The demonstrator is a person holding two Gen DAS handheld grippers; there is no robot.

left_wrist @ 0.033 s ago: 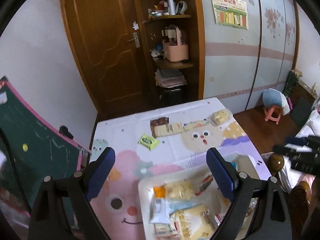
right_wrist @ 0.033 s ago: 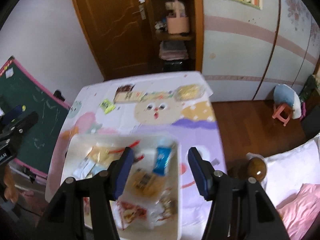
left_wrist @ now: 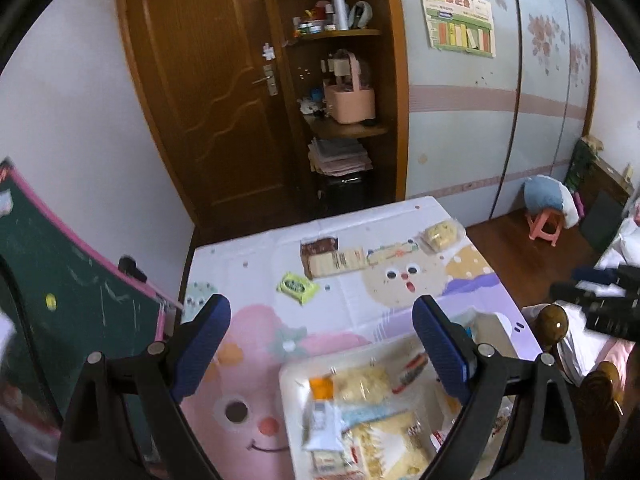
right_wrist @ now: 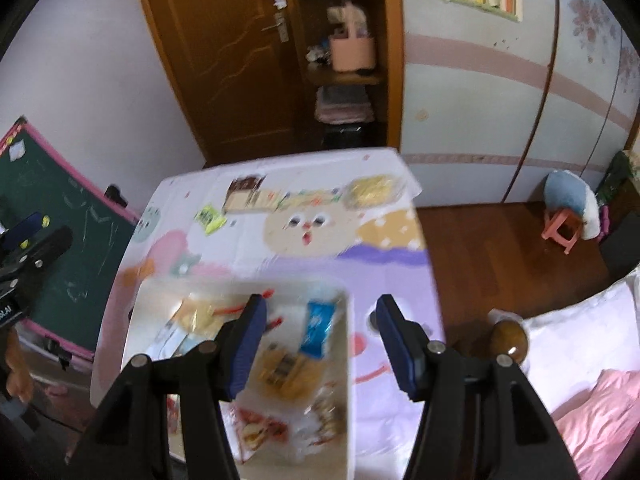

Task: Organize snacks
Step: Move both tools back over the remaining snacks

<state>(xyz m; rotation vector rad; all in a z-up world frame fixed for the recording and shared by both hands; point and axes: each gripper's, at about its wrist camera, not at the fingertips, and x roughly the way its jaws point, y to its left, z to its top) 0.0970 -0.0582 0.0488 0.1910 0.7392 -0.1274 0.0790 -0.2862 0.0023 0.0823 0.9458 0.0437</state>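
Observation:
A white tray [left_wrist: 288,396] full of snack packets sits at the near end of a table with a cartoon cloth; it also shows, blurred, in the right wrist view [right_wrist: 138,312]. Farther along the cloth lie a green packet [left_wrist: 298,287], a brown-and-cream packet [left_wrist: 332,258], a long flat packet [left_wrist: 392,253] and a clear bag of yellow snacks [left_wrist: 440,234]. My left gripper [left_wrist: 322,346] is open and empty, held above the tray's far-left part. My right gripper [right_wrist: 320,346] is open and empty above the tray's right side, over a blue packet [right_wrist: 318,328].
A green chalkboard [left_wrist: 60,300] leans at the table's left edge. A wooden door [left_wrist: 208,92] and shelves [left_wrist: 344,128] stand behind the table. A pink stool [left_wrist: 544,228] and a bed with a wooden post [left_wrist: 554,322] are to the right.

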